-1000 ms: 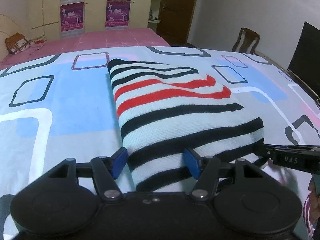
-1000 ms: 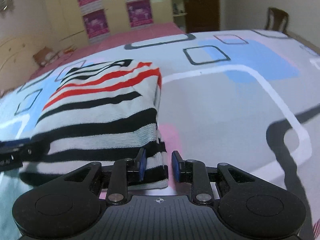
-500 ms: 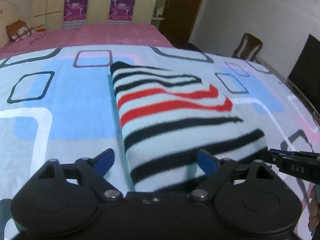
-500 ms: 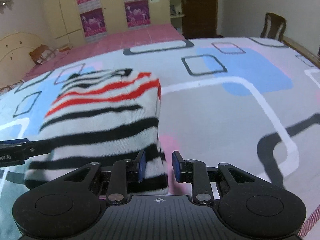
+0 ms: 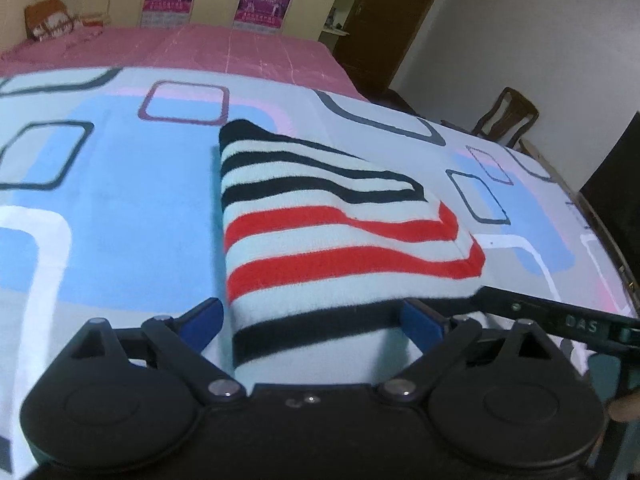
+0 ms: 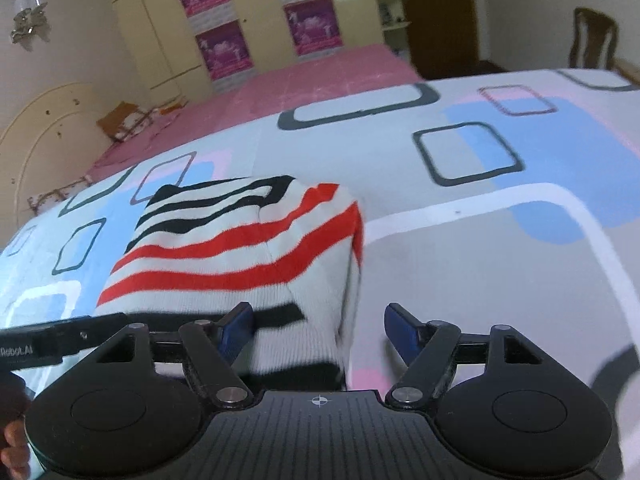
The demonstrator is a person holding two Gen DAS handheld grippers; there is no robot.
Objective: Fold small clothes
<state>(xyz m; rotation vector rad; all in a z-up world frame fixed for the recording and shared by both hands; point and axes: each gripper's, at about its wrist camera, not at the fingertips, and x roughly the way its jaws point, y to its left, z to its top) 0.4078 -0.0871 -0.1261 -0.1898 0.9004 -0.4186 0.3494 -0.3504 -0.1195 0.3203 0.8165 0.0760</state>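
Observation:
A folded sweater (image 5: 320, 240) with black, white and red stripes lies flat on the patterned bed sheet (image 5: 100, 200). My left gripper (image 5: 312, 322) hangs over its near end with the jaws opening; the cloth lies between the blue pads (image 5: 200, 320), unpinched. In the right wrist view the sweater (image 6: 240, 248) sits left of centre. The right gripper (image 6: 320, 332) straddles its near right corner, jaws opening, with neither pad pressing on the cloth. Each view catches the other gripper's black finger, the right one (image 5: 560, 316) and the left one (image 6: 60, 340), beside the sweater.
The sheet (image 6: 480, 260) spreads wide to both sides of the sweater. Behind it lies a pink bed (image 5: 200, 52), then wardrobes with purple posters (image 6: 224, 48). A wooden chair (image 5: 504, 120) and a dark panel (image 5: 616, 184) stand on the right. A hand (image 6: 12, 440) shows low left.
Both grippers' jaws have spread wide and let go of the sweater's near edge. Both have moved forward over the sweater, so its red stripes now sit closer.

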